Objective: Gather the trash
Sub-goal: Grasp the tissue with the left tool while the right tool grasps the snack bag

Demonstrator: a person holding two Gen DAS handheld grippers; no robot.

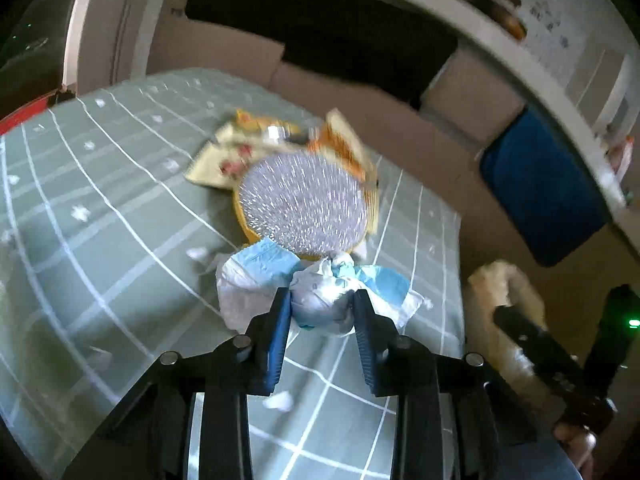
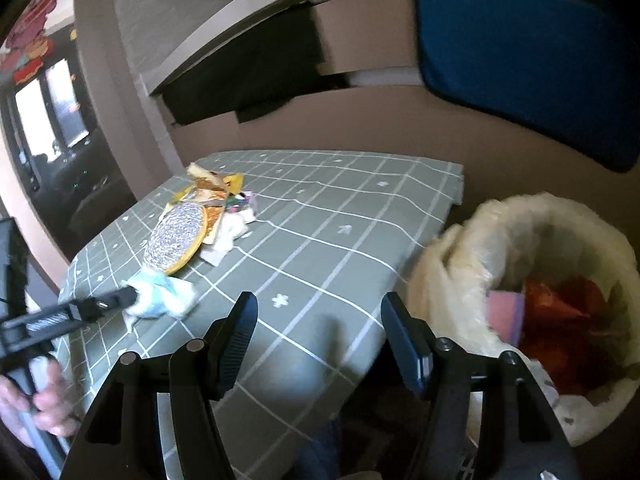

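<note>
So the thing being dealt with right now is the crumpled white-and-light-blue wrapper wad, sitting on the near left part of the desk (grey-green checked cloth with white lines and little white crosses). The left claw has a blue-padded finger on each side of the wad and both pads look pressed into it, so I'd call that clamped on the wrapper, though the wad still seems to rest on the cloth. From the right wrist view you can see the same left claw coming in from the left with the wrapper wad at its tip.

Just beyond the wad is a round yellow-rimmed lid with a shiny foil face, and behind that a heap of yellow and orange snack packets; a few small white scraps are scattered on the cloth too.

The right claw hangs open with nothing between its fingers, hovering over the near right edge of the desk. Off that edge to the right is the bin lined with a cloudy white plastic bag, already holding some red and pink rubbish.

My read: this is the pick-up step for the wad. Next move would be lifting it clear and carrying it right across the desk to the bin, then releasing over the opening. Crumpled film is squishy, so the grip might slip.
</note>
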